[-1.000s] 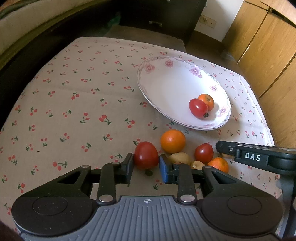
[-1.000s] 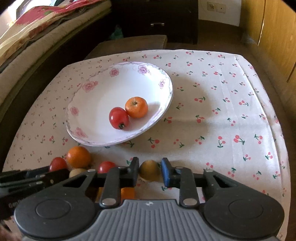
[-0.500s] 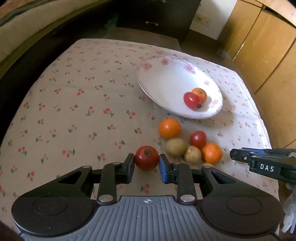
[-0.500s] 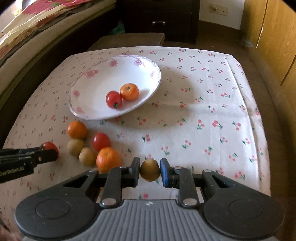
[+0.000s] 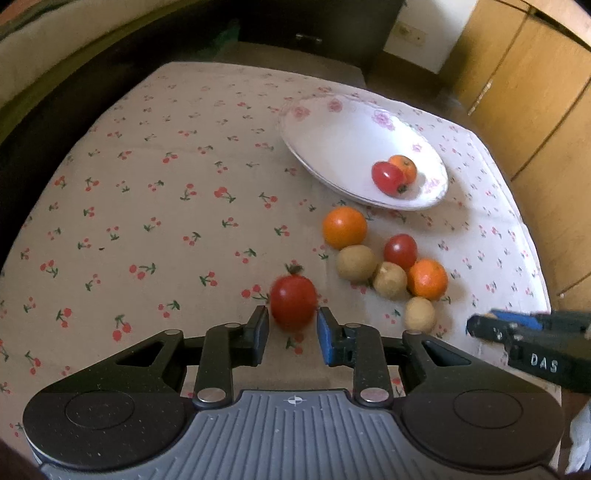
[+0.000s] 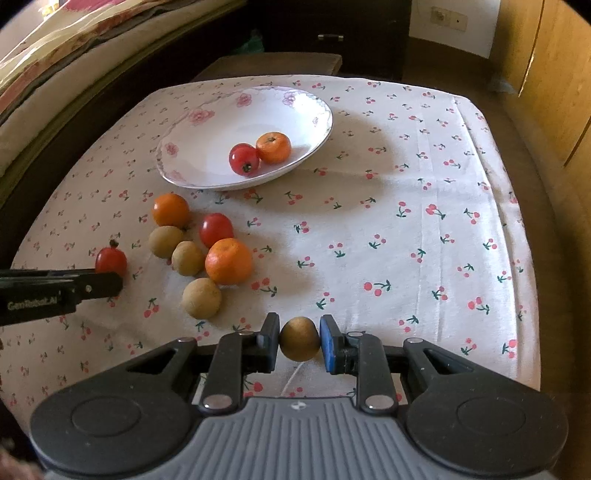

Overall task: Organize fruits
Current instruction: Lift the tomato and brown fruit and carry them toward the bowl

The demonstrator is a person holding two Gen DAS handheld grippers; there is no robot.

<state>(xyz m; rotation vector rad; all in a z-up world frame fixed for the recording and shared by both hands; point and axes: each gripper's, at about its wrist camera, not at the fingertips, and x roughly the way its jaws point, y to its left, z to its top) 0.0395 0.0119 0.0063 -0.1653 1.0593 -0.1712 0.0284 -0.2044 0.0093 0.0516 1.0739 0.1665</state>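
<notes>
A red tomato (image 5: 293, 302) sits blurred between the fingertips of my left gripper (image 5: 292, 325), stem turned up. The jaws are opening, and a thin gap shows at each pad. My right gripper (image 6: 299, 339) is shut on a small brown round fruit (image 6: 299, 339) above the cloth's near side. The floral white plate (image 5: 332, 147) holds a tomato (image 5: 387, 178) and an orange (image 5: 404, 168). In front of the plate lies a loose pile: two oranges (image 6: 170, 209) (image 6: 229, 261), a tomato (image 6: 216, 229) and three brown fruits (image 6: 201, 298).
The cherry-print cloth (image 6: 406, 221) covers a small table, bare on its right half. Wooden cabinet doors (image 5: 535, 92) stand to the right. A dark drawer unit (image 6: 332, 33) is behind, and a cushioned bed edge (image 6: 55, 74) runs along the left.
Both grippers have drawn back from the plate and the pile. The right one carried the brown fruit off to the right. The tomato at the left fingertips rolled stem-up and slid forward.
</notes>
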